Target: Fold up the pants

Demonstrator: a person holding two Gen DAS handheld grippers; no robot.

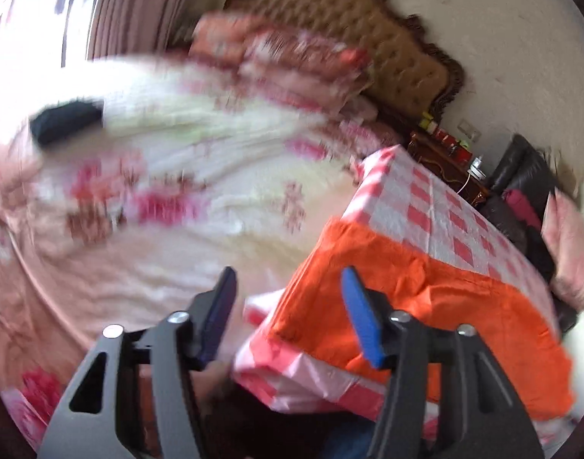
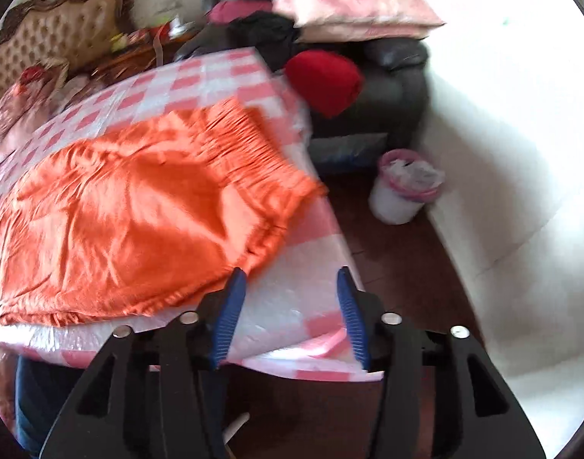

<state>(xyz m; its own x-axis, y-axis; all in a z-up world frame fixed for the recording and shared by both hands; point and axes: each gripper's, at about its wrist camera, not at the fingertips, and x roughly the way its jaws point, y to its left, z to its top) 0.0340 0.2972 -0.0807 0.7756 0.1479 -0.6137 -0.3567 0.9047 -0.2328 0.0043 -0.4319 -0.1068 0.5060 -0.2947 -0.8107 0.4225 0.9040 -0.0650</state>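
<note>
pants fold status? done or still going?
Looks at least partly done: the orange pants lie as a compact bundle on the checkered table, waistband on top. In hand: nothing; the left tongs and right tongs are open and empty. Left: maybe a final fold or tidy; cannot tell.

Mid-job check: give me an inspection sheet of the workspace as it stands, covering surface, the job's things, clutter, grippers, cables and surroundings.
Surface: table under a pink-and-white checked plastic cloth.
Job's things: orange satin pants lie folded on the cloth, gathered waistband toward the far right edge; nothing grips them.
Clutter: nothing seen on the cloth besides the pants.
Grippers: left gripper jaws open and empty, above the table's corner; right gripper jaws open and empty, over the near edge.
Cables: a thin cord on the wooden nightstand; none on the table.
Surroundings: floral bedspread, tufted headboard, black leather armchair with a red cushion, lined white bin.
</note>
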